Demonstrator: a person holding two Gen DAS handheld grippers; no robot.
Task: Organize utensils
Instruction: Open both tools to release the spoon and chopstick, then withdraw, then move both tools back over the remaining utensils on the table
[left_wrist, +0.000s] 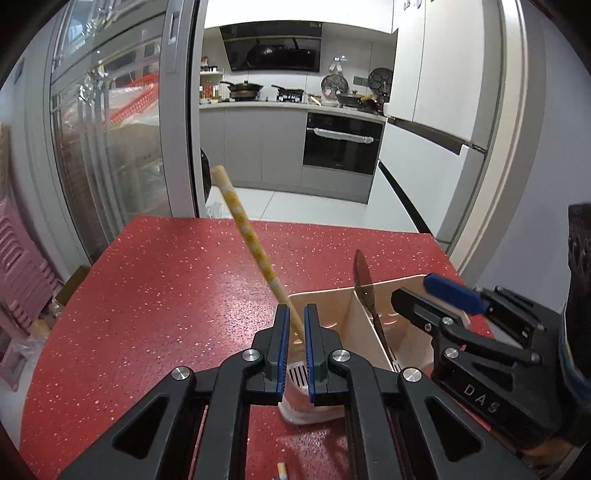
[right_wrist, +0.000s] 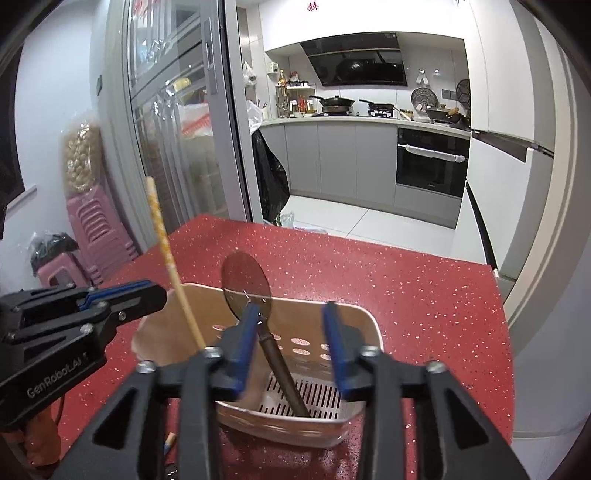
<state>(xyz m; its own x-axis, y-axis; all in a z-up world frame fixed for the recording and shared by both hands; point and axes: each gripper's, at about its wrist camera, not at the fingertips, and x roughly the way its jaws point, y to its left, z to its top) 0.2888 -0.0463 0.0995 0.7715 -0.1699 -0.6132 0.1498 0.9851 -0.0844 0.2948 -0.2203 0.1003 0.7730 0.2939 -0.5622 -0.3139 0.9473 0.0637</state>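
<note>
A beige utensil holder (left_wrist: 332, 306) with a middle divider and a slotted floor stands on the red speckled table (left_wrist: 166, 277). My left gripper (left_wrist: 295, 314) is shut on a long yellow-patterned chopstick (left_wrist: 247, 236), which is tilted with its lower end over the holder's left compartment. A dark metal spoon (right_wrist: 245, 277) stands bowl-up in the right compartment of the holder (right_wrist: 362, 314). My right gripper (right_wrist: 291, 314) is open around it. The spoon's neck lies close by the left pad, and the right pad is well apart. In the right wrist view the left gripper (right_wrist: 155, 291) and the chopstick (right_wrist: 162, 229) are at the left.
Another chopstick end (left_wrist: 281, 470) lies on the table near the front edge, also seen as a chopstick end (right_wrist: 170, 441). Pink stools (right_wrist: 96, 229) are stacked on the floor at the left. A glass sliding door (left_wrist: 110, 129) and a kitchen lie beyond the table's far edge.
</note>
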